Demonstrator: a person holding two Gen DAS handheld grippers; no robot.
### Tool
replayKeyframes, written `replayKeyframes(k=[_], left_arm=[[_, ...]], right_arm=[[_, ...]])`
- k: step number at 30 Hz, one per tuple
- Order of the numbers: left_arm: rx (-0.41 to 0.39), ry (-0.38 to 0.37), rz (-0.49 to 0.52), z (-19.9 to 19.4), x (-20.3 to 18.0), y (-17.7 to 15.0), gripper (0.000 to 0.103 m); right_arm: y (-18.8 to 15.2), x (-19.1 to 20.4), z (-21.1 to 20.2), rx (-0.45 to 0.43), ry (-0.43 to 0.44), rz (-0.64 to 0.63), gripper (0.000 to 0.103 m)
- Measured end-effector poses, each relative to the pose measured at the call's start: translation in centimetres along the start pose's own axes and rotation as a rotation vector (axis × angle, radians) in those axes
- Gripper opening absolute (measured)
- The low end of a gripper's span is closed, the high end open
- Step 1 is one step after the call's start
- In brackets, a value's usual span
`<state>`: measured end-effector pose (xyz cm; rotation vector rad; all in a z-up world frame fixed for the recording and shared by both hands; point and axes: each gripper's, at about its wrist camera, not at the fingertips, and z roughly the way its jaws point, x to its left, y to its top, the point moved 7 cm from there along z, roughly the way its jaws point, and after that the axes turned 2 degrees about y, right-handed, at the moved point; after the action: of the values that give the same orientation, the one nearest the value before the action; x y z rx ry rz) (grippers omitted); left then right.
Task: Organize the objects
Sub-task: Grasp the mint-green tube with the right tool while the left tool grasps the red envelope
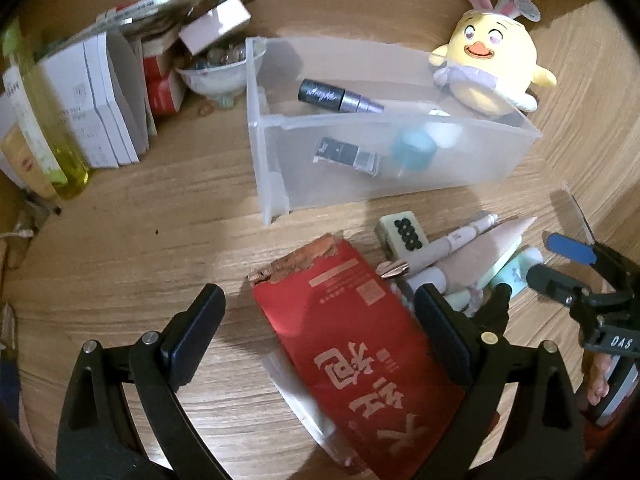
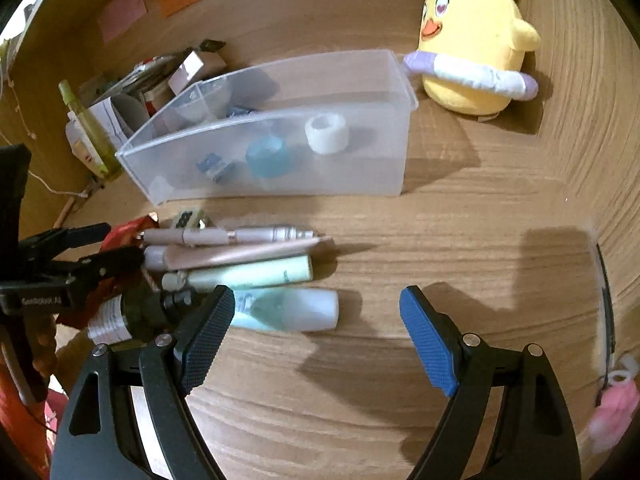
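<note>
Both pairs of fingers stand wide apart, holding nothing. The left gripper (image 1: pixel 320 332) straddles a red packet (image 1: pixel 360 344); the right gripper (image 2: pixel 316 336) hovers beside a pale bottle (image 2: pixel 288 310). Pens (image 2: pixel 240 250) lie before the clear bin (image 2: pixel 280 176), a chick plush (image 2: pixel 476 52) behind it, on the bench (image 2: pixel 460 220).

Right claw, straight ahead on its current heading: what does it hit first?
Probably bare tabletop. The right claw is open and angled down at the wood; the white-and-teal bottle lies just off its left finger, so it might graze that. Depth is unclear.
</note>
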<state>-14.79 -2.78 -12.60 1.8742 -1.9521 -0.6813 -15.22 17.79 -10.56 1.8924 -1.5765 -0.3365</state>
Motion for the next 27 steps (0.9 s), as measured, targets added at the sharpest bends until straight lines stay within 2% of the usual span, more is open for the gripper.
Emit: replayKeyframes(k=[13,17,21,23,25,27], left_arm=[[0.030,0.028,-0.040,0.1,3.2,-0.2,0.097],[0.035,0.018,-0.046,0.6,3.1,0.4,0.097],[0.015,0.041,-0.043,1.1,2.8,1.2,0.096],[0.006,0.033,-0.039,1.2,2.6,1.4,0.082],[0.010,0.027,-0.031,1.3,2.4,1.5,0.074],[0.006,0.028,-0.034,1.3,2.4,1.5,0.071]], right_arm=[[-0.7,1.4,0.6,0.026,-0.015,-0.038,0.084],[-0.7,2.2,0.9,0.035,-0.019,-0.061,0.084],[-0.8,2.6,1.2,0.037,-0.041,-0.091,0.085],[-0.8,2.6,1.3,0.034,-0.057,-0.112,0.085],[-0.9,2.6,1.3,0.027,-0.064,-0.127,0.084],[-0.9,2.5,1.3,0.013,-0.085,-0.132,0.084]])
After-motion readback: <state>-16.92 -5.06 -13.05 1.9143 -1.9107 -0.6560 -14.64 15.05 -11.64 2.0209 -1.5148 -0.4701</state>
